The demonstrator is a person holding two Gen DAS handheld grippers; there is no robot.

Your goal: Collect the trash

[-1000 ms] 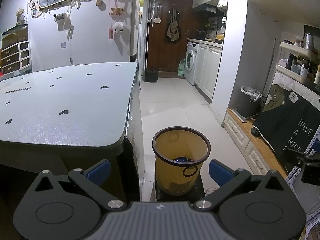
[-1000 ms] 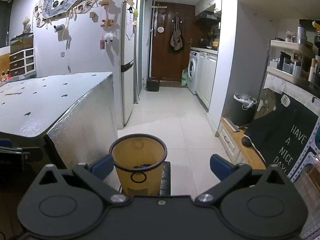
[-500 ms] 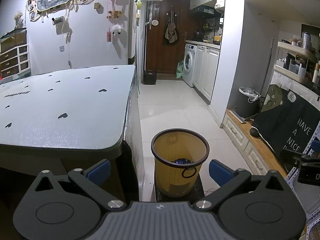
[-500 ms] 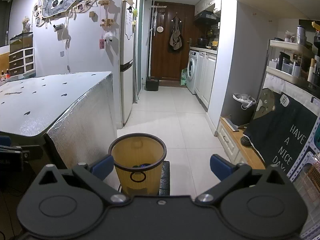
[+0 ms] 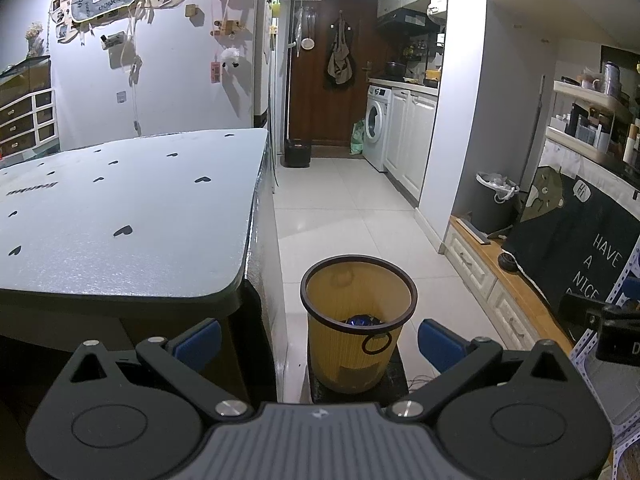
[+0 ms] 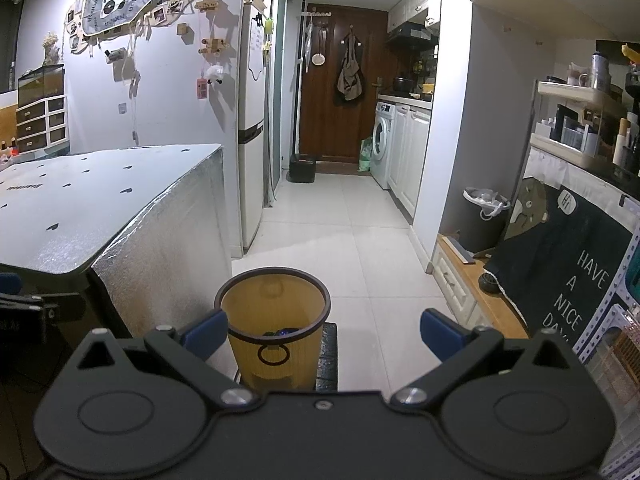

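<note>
Dim, bluish indoor light; ceiling glare; fisheye bending edges; dark corners.

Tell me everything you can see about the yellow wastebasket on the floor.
The yellow wastebasket is a round, tapering bin of what looks like ribbed plastic, with a dark rim band and a dark ring on its near side. It stands upright and open on a dark mat on the tiled floor, close beside the end of the silver-covered table. A small dark and blue piece of trash lies at its bottom; otherwise it looks nearly empty. Neither gripper touches it.
</note>
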